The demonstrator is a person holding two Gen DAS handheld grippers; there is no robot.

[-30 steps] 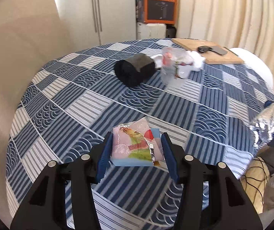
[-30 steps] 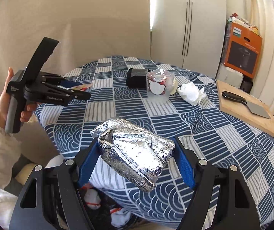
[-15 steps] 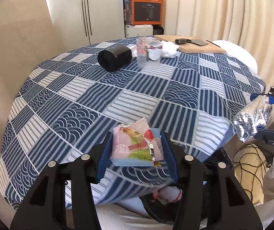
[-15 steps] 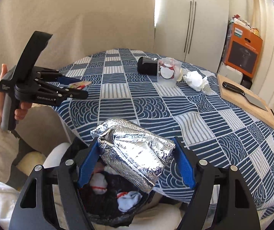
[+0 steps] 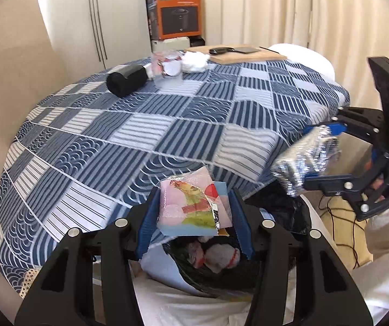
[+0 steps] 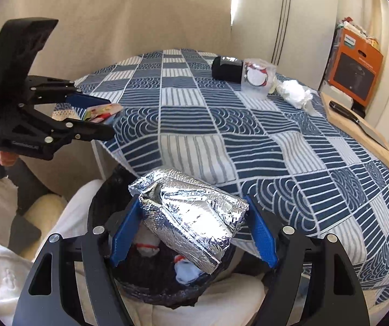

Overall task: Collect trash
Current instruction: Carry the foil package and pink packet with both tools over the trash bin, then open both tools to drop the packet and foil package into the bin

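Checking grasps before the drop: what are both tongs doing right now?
Left tongs: closed on the flat pink-and-blue snack packet.
Right tongs: closed on the crumpled silver foil bundle, above the black-lined trash bin.

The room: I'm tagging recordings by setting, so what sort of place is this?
Probably a home dining or kitchen area: a table under a patchwork tablecloth, a cutting board with a knife, tall cupboards.

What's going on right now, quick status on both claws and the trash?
Left claw shut on candy wrapper. Right claw shut on foil wad. Both over black trash bag. Nothing in the way.
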